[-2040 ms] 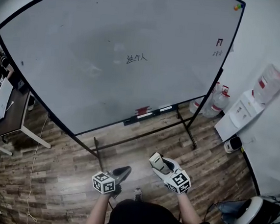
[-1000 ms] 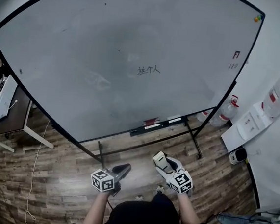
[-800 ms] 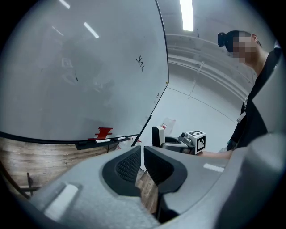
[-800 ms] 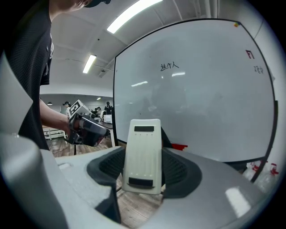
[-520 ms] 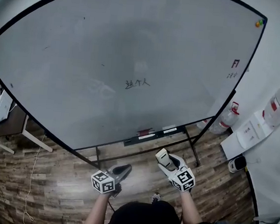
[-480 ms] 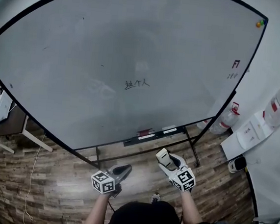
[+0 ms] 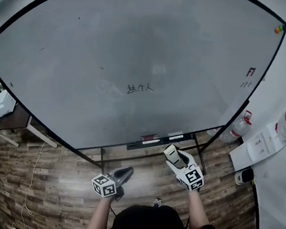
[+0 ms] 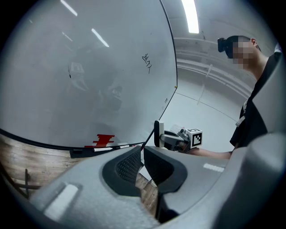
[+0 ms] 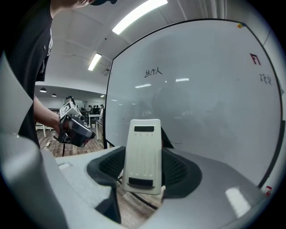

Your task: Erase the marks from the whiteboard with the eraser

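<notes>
The whiteboard (image 7: 139, 50) fills the head view, with small black handwritten marks (image 7: 139, 89) near its middle and red and black marks (image 7: 249, 75) at its right edge. My right gripper (image 7: 174, 156) is shut on a cream eraser (image 9: 144, 154), held upright just below the board's marker tray (image 7: 155, 139). The black handwritten marks (image 9: 153, 71) stand high above the eraser in the right gripper view. My left gripper (image 7: 123, 175) hangs lower, over the floor, its jaws shut with nothing between them. The left gripper view shows the eraser (image 8: 157, 133) from the side.
Markers and a red item (image 8: 100, 140) lie in the tray. The board's stand legs (image 7: 102, 160) rest on wooden floor. A water bottle (image 7: 237, 129) and a white dispenser (image 7: 268, 143) stand at the right wall. A desk (image 7: 17, 117) is at the left.
The board has come nearer and fills more of the head view. My right gripper has moved up and forward with the eraser toward the tray. The left gripper has barely shifted.
</notes>
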